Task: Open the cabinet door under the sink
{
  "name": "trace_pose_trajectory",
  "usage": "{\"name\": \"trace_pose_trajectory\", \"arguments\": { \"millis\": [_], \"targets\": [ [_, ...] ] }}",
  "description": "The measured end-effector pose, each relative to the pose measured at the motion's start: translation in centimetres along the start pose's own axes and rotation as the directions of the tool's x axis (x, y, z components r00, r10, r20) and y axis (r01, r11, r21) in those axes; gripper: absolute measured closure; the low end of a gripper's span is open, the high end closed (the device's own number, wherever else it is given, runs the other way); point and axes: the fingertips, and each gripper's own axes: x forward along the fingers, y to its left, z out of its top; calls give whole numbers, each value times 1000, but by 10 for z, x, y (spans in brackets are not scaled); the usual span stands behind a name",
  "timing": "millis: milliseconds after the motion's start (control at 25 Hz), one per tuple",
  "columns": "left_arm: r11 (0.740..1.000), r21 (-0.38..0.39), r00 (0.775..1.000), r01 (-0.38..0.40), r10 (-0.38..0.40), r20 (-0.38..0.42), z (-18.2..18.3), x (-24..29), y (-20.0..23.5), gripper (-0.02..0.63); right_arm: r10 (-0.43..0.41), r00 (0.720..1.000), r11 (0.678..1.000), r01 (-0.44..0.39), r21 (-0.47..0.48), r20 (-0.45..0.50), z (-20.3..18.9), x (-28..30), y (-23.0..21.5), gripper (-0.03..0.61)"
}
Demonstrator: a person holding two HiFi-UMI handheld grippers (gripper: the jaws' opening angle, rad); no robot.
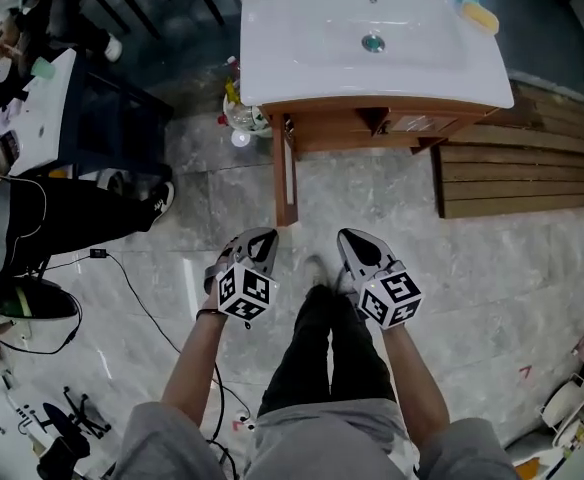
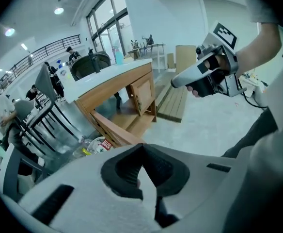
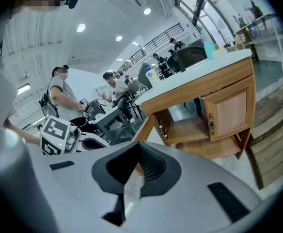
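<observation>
A white sink top (image 1: 302, 38) rests on a wooden cabinet (image 1: 372, 123) at the top of the head view. The cabinet's left door (image 1: 284, 173) stands swung out toward me, edge on. In the right gripper view the left bay (image 3: 180, 127) shows an open shelf, and the right door (image 3: 228, 113) with its metal handle is closed. My left gripper (image 1: 262, 238) and right gripper (image 1: 354, 238) hang side by side over the floor, well short of the cabinet. Both are shut with nothing between them, as also seen at the left gripper (image 2: 141, 147) and right gripper (image 3: 139, 147) in their own views.
Plastic bottles (image 1: 237, 118) lie on the floor by the cabinet's left side. A slatted wooden platform (image 1: 527, 178) lies to the right. A seated person's legs (image 1: 82, 216), a white table (image 1: 42, 108) and floor cables (image 1: 162, 328) are at the left.
</observation>
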Motion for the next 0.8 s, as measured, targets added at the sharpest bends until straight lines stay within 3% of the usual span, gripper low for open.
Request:
{"name": "trace_pose_trajectory", "arguments": {
  "millis": [160, 320, 520, 800],
  "targets": [
    [990, -138, 996, -28, 39, 80, 42, -33, 4, 606, 2, 1000, 1000, -2, -10, 31, 31, -21, 14, 569],
    [954, -301, 980, -16, 74, 185, 91, -67, 7, 606, 7, 997, 1000, -6, -11, 71, 63, -40, 32, 569],
    [939, -343, 940, -21, 136, 314, 155, -108, 15, 606, 33, 991, 998, -25, -65, 127, 112, -57, 58, 569],
    [911, -412, 875, -24, 218, 431, 212, -165, 13, 606, 46, 980, 992, -21, -125, 193, 160, -101, 94, 569]
  ]
}}
